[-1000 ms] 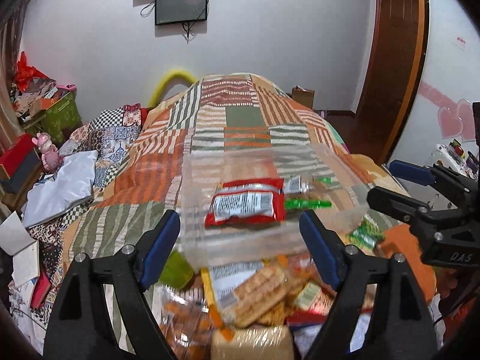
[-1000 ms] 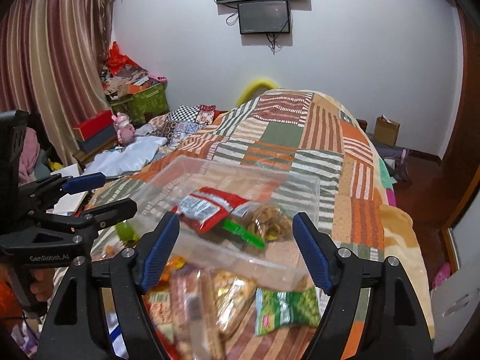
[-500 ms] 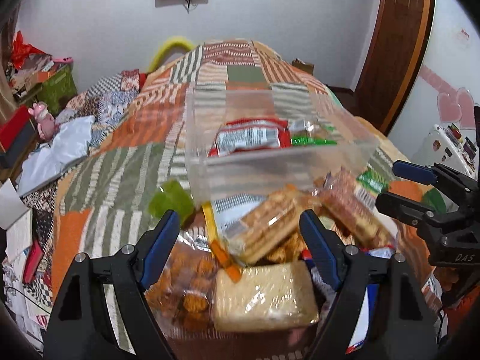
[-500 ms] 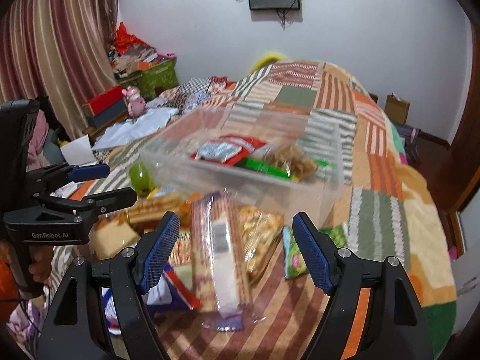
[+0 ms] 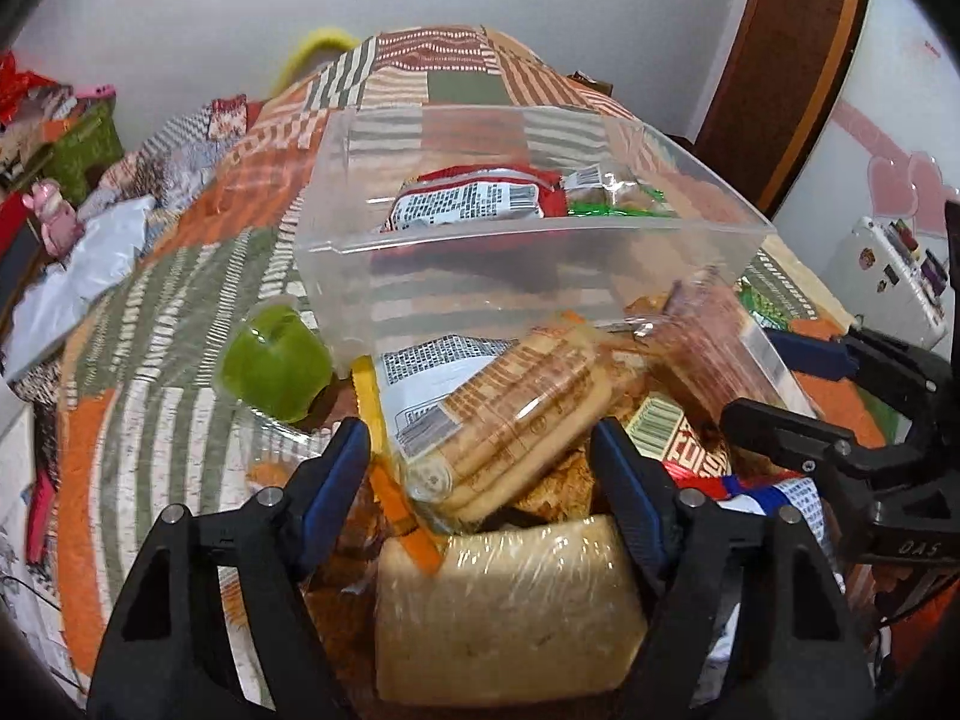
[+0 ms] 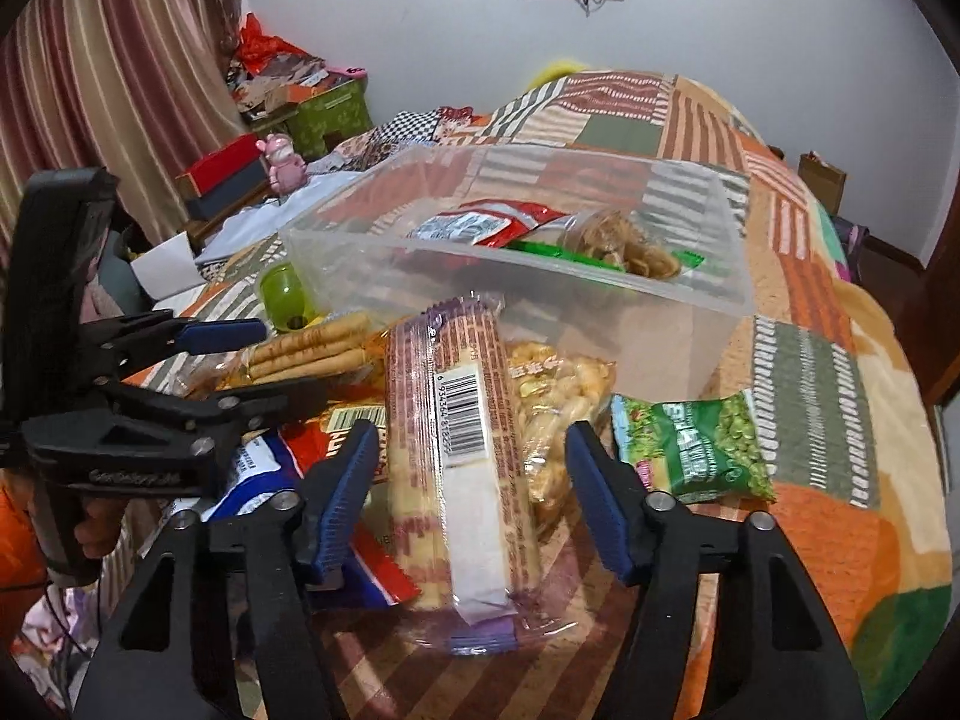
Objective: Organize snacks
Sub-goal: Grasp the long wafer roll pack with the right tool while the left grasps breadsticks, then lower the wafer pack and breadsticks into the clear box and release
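Both grippers had dropped toward the snack pile, jaws wide: left gripper (image 5: 480, 468) above a biscuit pack (image 5: 516, 408), right gripper (image 6: 471, 480) around a long barcoded wafer pack (image 6: 468, 456); clear plastic bin (image 6: 600, 300) mid-frame.

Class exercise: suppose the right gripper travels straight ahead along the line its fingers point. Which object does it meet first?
Most likely the long biscuit pack with the barcode: it lies lengthwise between the open fingers of the right gripper, directly in its path. The clear plastic bin sits farther along that line. Depth is hard to judge in fisheye.
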The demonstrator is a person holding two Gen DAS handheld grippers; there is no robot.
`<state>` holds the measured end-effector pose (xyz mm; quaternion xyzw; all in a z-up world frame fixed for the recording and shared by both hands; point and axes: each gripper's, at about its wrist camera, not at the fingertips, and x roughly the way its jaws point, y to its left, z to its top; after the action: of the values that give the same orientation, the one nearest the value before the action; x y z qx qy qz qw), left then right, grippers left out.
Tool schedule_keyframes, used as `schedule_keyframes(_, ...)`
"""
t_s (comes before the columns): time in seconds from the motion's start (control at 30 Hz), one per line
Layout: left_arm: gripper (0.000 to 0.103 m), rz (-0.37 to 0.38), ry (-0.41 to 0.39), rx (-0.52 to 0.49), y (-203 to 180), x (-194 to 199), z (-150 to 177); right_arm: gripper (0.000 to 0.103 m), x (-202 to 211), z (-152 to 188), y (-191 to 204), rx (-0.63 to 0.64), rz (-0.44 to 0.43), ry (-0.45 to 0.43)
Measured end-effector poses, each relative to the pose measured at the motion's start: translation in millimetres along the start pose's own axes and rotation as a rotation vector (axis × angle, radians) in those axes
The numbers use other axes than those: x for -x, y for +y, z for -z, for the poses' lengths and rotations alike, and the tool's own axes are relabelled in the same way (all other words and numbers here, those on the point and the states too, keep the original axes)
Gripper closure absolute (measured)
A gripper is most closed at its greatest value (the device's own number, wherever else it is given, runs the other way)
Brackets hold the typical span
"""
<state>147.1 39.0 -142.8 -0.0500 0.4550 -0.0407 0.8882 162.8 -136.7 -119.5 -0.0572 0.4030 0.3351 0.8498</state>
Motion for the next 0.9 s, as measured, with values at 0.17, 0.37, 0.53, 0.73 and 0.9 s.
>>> schedule_keyframes(0.17, 0.041, 0.012, 0.011, 0.024, 5, -9, -3, 0.062, 1, -1, -2, -0.011, -0.029, -0.011)
schedule_keyframes(0.37, 0.051, 0.006, 0.014, 0.044, 11, -17, -5, 0.062, 2, -2, -3, -0.017, -0.037, -0.014)
schedule_keyframes(0.53, 0.067, -0.025, -0.047, -0.011, 1, -5, -1, 0.062, 4, -1, -4, -0.021, -0.032, -0.025)
schedule_keyframes(0.73, 0.079, -0.002, -0.085, -0.044, -6, 11, 2, 0.062, 10, -3, -6, -0.030, -0.024, -0.042)
schedule_keyframes(0.9, 0.081, 0.002, -0.140, -0.050, -9, 29, 0, 0.062, 20, -6, -10, -0.045, -0.024, -0.070)
